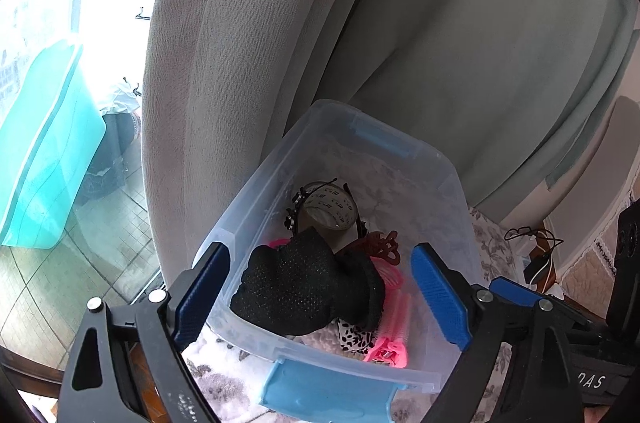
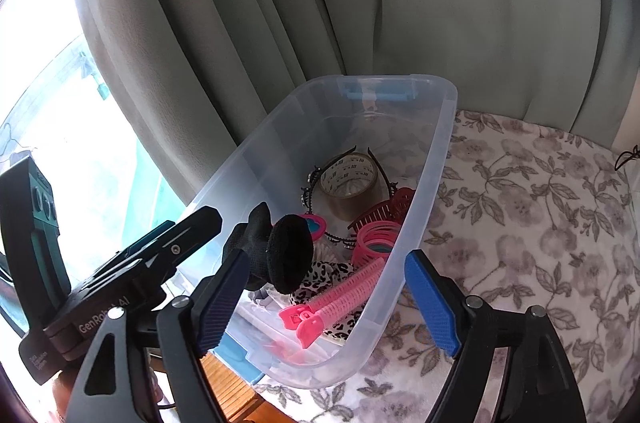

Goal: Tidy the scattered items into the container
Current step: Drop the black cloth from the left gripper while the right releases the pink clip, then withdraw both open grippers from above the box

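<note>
Left gripper (image 1: 320,297): jaws spread wide, blue pads (image 1: 440,299) facing each other and pressing on nothing, pointing forward and downward. Right gripper (image 2: 326,299): jaws likewise wide apart (pads free of any contact), angled downward. In the right wrist view the left gripper (image 2: 188,227) appears at the left side.
</note>
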### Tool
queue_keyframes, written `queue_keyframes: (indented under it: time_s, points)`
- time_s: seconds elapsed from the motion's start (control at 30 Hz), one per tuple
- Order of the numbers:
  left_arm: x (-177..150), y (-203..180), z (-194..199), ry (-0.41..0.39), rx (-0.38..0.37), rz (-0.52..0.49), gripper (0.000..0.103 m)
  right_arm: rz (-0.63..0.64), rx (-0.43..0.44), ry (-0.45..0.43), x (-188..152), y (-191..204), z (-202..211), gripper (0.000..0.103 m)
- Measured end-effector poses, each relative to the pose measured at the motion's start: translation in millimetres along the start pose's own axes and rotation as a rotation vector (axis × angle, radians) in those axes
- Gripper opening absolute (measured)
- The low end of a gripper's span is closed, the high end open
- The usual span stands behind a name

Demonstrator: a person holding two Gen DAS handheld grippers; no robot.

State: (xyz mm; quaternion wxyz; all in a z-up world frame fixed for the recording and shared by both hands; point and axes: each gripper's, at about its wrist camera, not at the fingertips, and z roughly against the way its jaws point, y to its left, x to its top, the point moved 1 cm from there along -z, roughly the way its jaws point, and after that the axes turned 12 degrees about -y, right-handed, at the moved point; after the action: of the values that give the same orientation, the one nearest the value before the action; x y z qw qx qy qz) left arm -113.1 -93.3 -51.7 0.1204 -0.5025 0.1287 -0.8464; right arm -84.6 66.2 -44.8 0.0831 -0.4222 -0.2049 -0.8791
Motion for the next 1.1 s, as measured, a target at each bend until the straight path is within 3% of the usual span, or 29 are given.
queue_keyframes:
  time_s: [0.1,0.23,1.1]
  points:
    - [-0.9,1.1,7.3,0.000,-0.011,0.008,0.094,-0.002,-0.001,-0.006,0.4,-0.5,0.3,0.094]
    - [-16.9,-11.9,-21.0,0.006,-0.004,-0.014,0.094,-0.002,-0.005,-0.009,1.0,-1.7,0.9,0.102]
    - [-11.2,-34.1,-12.5,0.003,0.082,-0.107,0.094,0.016,-0.025,-0.002,3.1,-0.4,6.8,0.103]
